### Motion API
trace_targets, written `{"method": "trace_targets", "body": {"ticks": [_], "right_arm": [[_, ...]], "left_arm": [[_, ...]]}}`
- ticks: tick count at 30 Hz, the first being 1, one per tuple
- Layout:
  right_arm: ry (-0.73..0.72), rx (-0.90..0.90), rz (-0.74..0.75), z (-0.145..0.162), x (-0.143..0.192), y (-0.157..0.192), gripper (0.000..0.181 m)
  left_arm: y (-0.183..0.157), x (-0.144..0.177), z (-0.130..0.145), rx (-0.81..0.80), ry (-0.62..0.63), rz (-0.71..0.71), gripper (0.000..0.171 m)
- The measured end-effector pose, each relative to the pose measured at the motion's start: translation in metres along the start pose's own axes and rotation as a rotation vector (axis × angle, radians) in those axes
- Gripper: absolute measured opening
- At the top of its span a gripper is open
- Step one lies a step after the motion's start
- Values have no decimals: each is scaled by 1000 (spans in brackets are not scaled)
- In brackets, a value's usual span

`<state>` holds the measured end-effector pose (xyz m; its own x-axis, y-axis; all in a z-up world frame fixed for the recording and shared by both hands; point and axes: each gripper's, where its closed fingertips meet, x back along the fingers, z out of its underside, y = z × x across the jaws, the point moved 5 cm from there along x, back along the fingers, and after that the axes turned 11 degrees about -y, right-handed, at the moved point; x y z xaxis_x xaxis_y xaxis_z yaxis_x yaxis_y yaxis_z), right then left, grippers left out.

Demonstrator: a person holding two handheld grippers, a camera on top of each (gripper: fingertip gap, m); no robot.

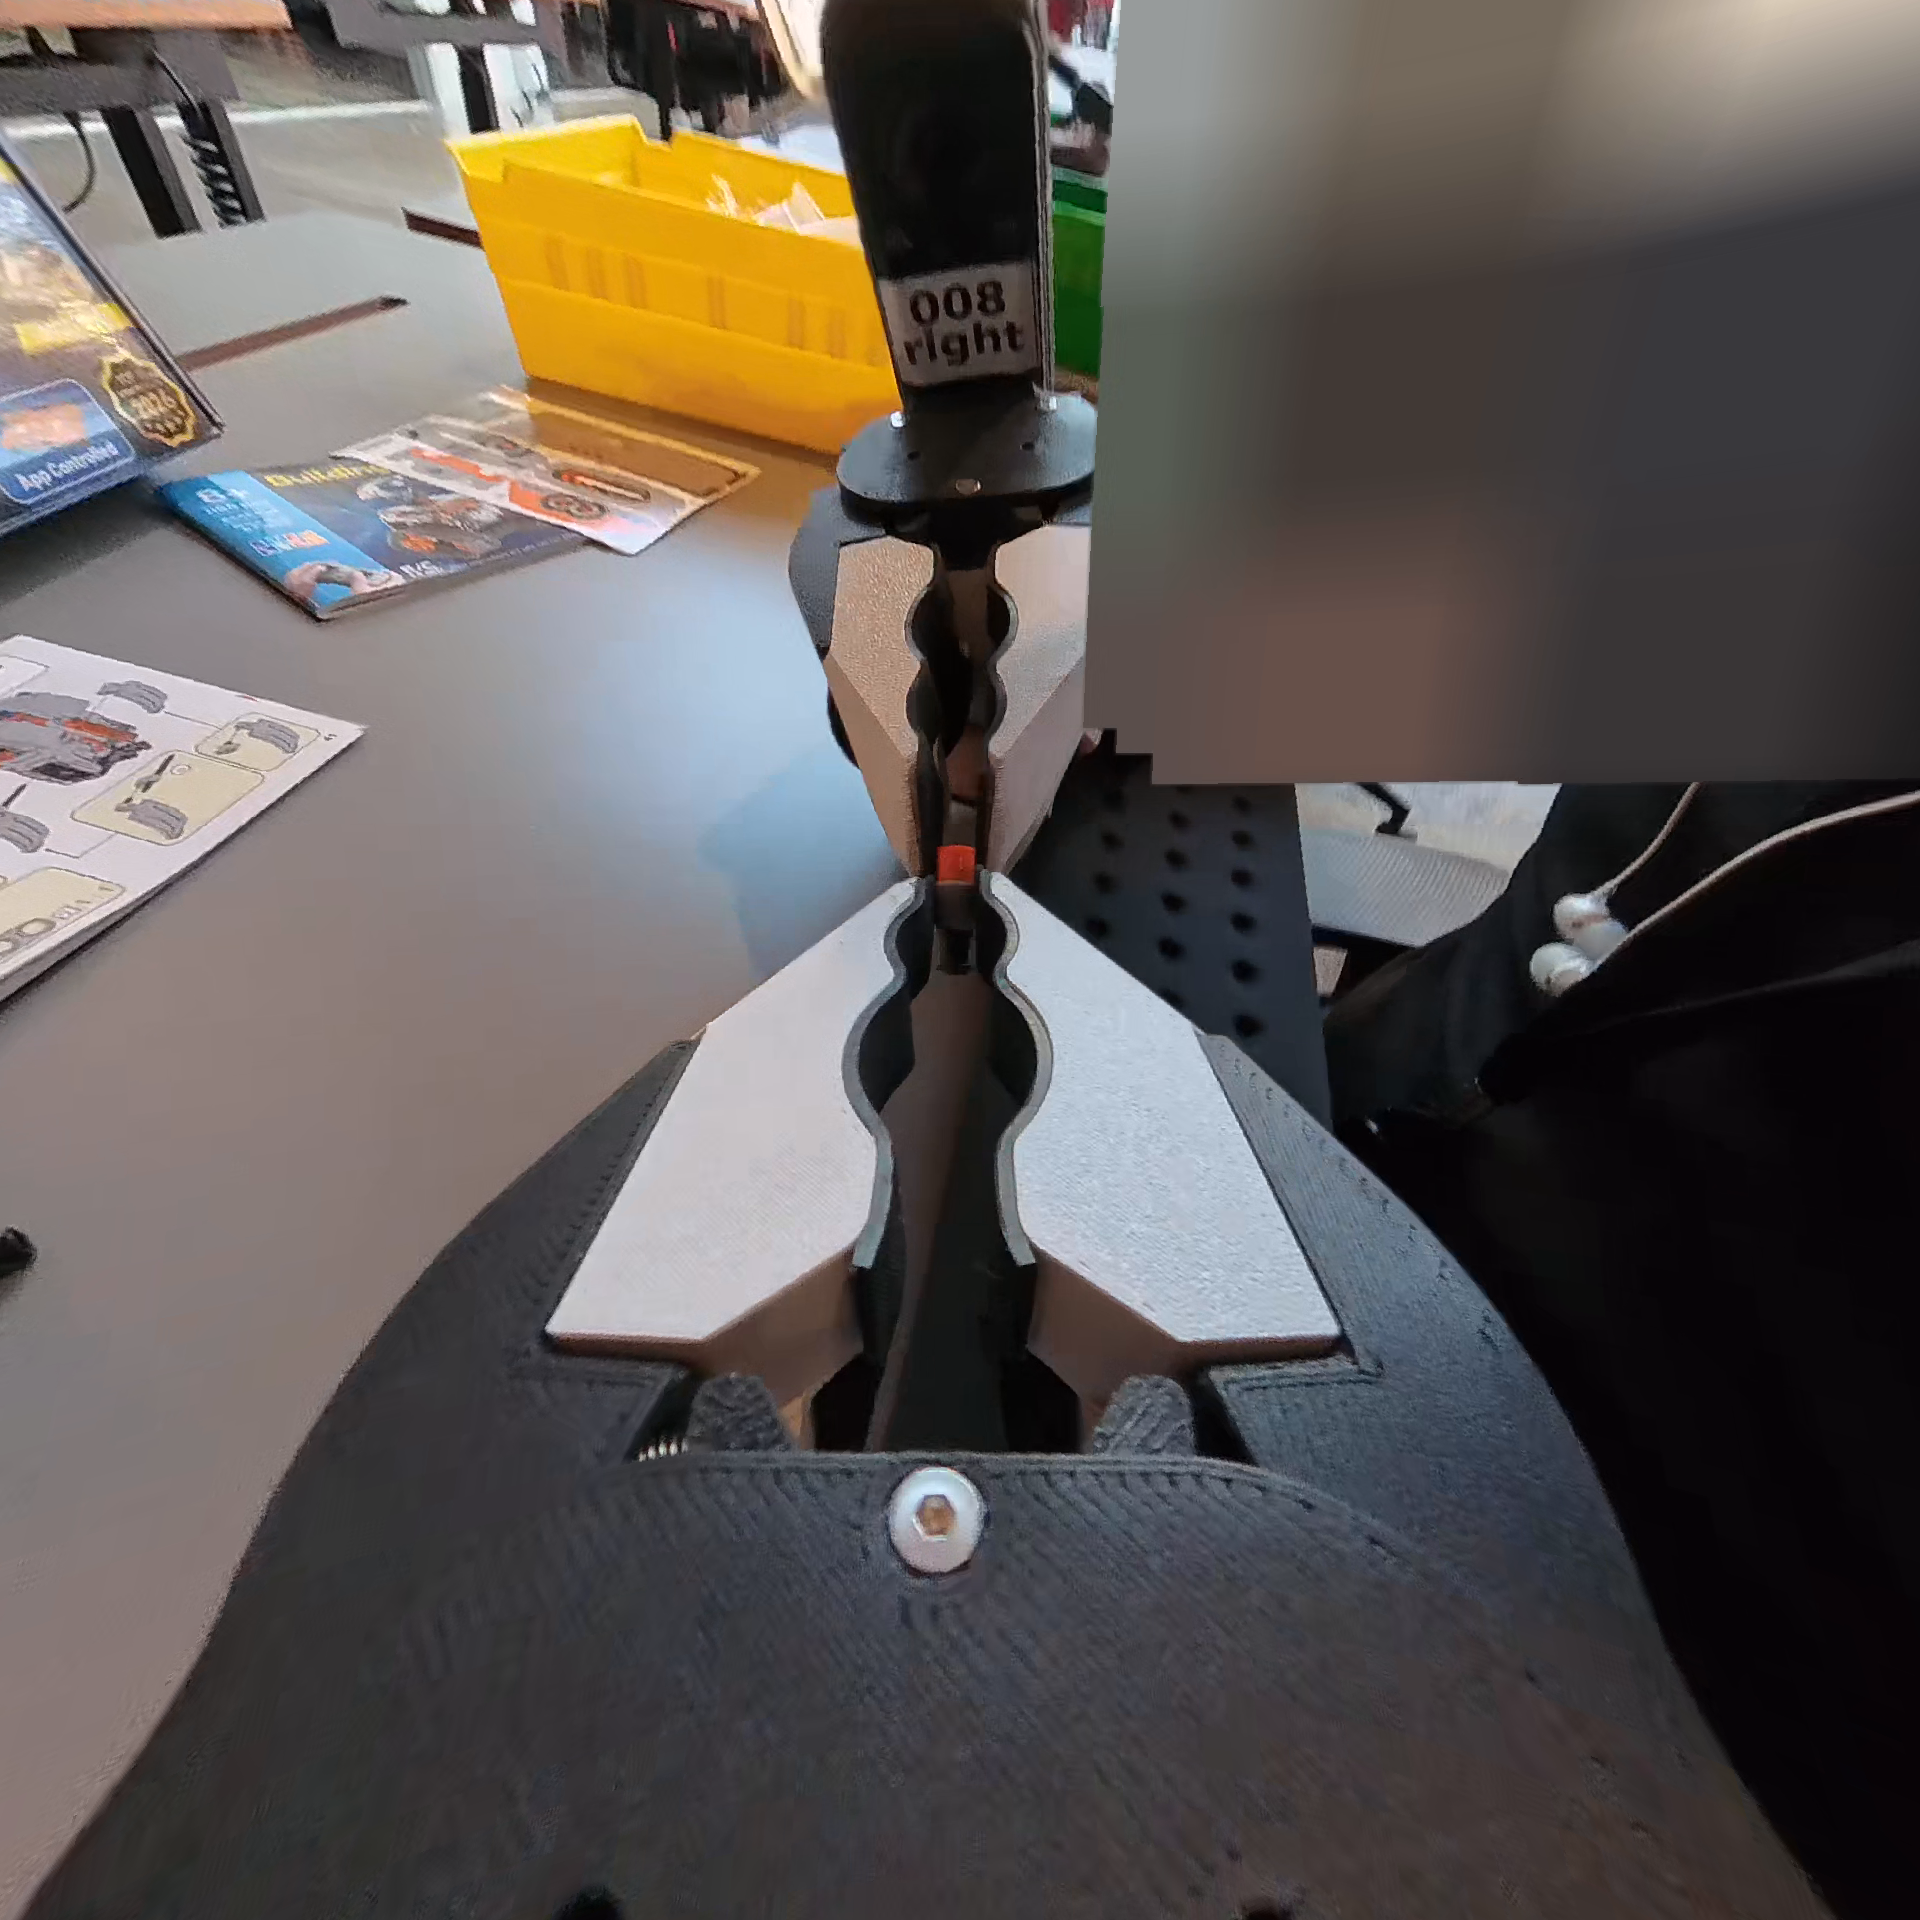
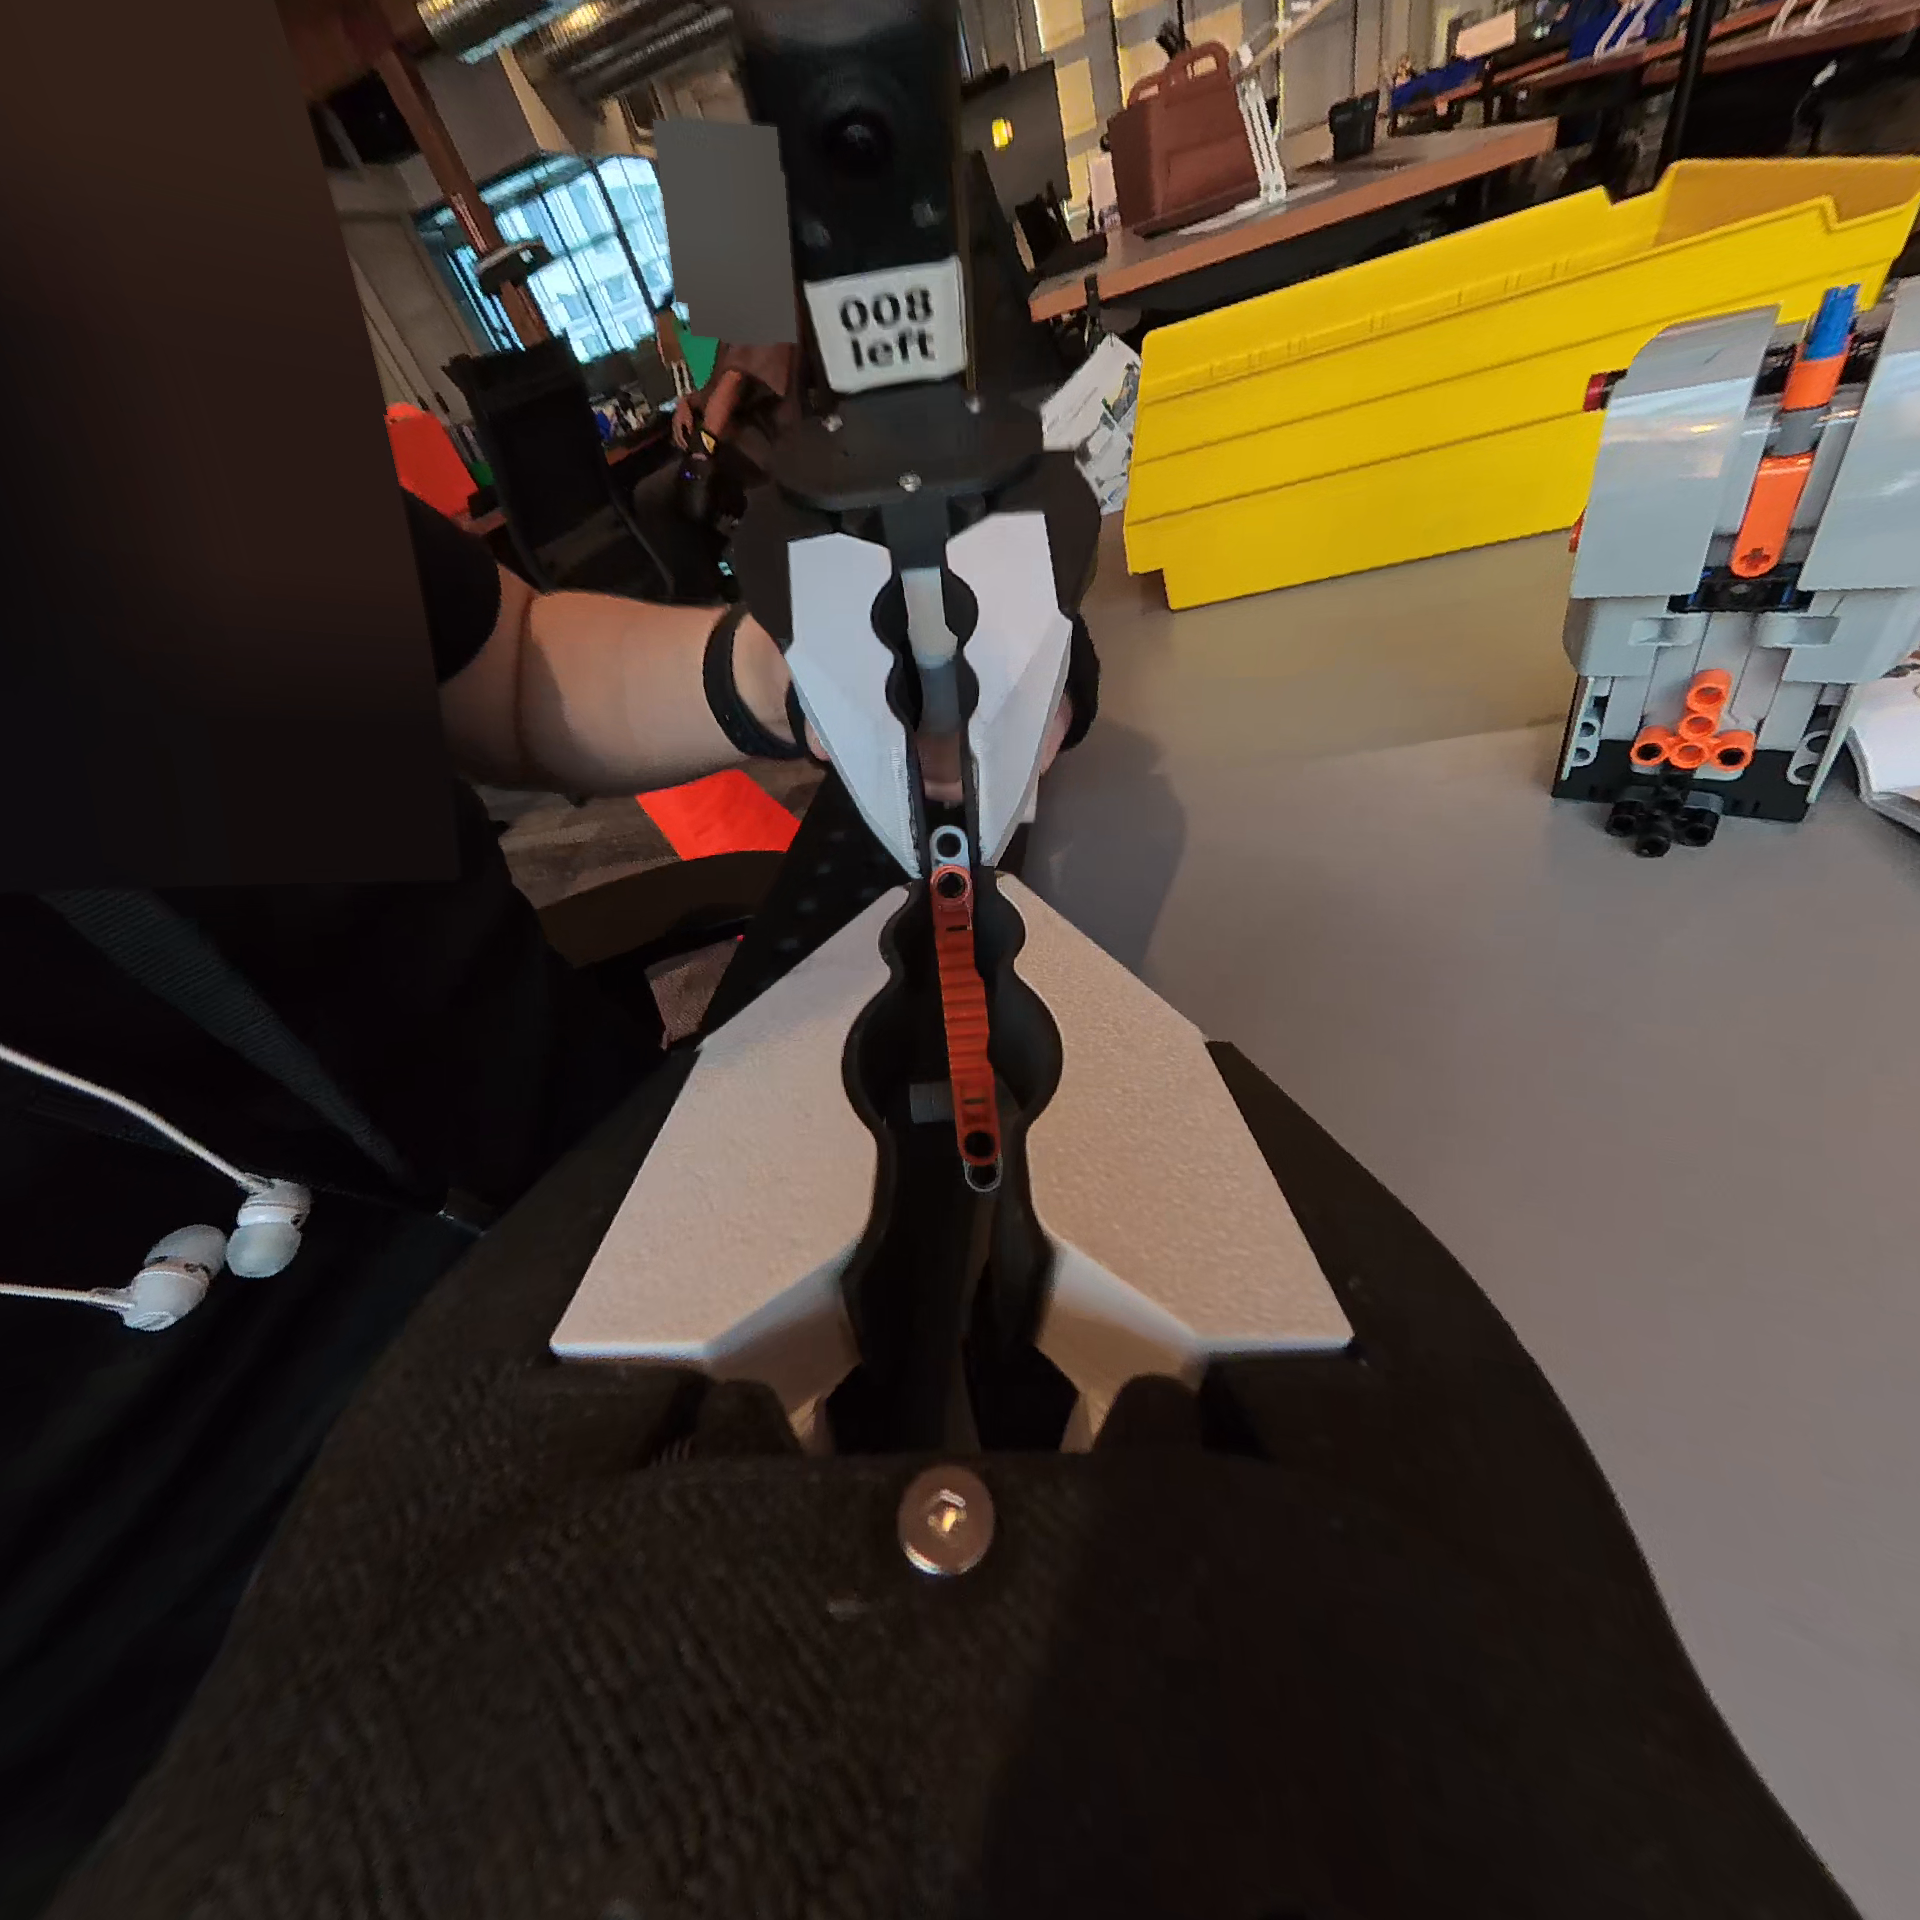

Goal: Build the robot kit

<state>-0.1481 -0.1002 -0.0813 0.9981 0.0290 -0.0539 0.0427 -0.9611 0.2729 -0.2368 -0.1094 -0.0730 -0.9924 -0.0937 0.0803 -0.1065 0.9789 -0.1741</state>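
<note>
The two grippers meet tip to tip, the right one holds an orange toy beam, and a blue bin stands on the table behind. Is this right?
Not quite: the bin is yellow, not blue, as both wrist views show. The rest holds: the right gripper grips the orange beam, tip to tip with the left gripper.

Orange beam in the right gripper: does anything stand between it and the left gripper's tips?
Nothing visible does. The right gripper is shut on the orange beam, tip to tip with the left gripper, whose tips close on a small grey piece at the beam's end. The yellow bin and grey model stand aside.

both wrist views face each other closely, sharing the yellow bin (image 1: 665, 281).
</note>
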Motion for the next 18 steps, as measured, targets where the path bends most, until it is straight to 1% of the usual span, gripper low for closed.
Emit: {"method": "trace_targets", "body": {"ticks": [3,7,9,11,12,14,18], "right_arm": [[-35,-21,-15,-3,1,0,7],[-37,-7,-6,-3,0,0,7],[-32,-33,-13,-1,-1,-1,6],[9,-27,-2,5,-3,-3,8],[23,-7,2,6,-4,-3,11],[56,31,14,8,-5,-4,7],[129,110,39,14,-6,-4,7]], "left_arm": [[0,2,-2,35,-48,-9,6],[-1,-2,1,-1,-12,-29,6],[-1,-1,2,-2,20,-25,5],[0,0,6,-35,106,-21,5],[0,0,6,-67,144,-19,6],[1,-1,6,-134,234,-16,6],[2,-5,8,-248,416,4,6]]}}
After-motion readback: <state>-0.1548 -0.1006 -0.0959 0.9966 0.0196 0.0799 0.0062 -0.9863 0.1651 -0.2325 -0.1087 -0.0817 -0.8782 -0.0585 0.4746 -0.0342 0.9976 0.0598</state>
